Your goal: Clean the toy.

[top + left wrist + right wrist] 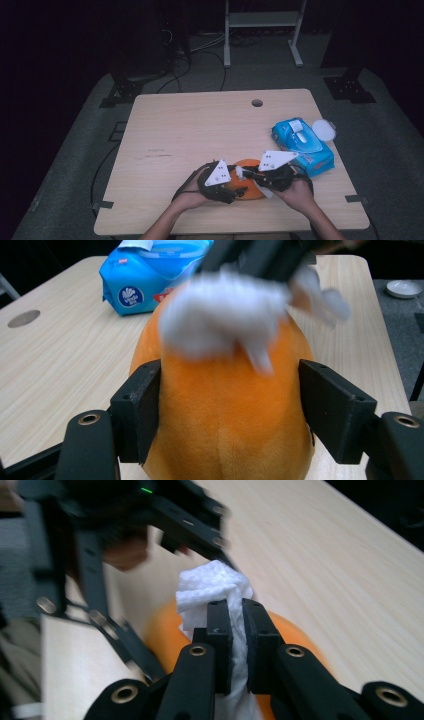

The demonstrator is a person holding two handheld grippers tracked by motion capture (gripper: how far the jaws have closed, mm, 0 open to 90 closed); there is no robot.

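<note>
A round orange plush object sits at the near edge of the pale wooden table, clamped by the left gripper. The right gripper pinches a crumpled white wipe against it. A blue wipes pack lies right; dark floor surrounds.

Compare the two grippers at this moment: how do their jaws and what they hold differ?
The left gripper has its jaws spread wide around the orange plush object; the right gripper has its jaws nearly together, pinching a thin white wipe. The left steadies the object; the right presses the wipe onto it. Both meet at the same object.
</note>
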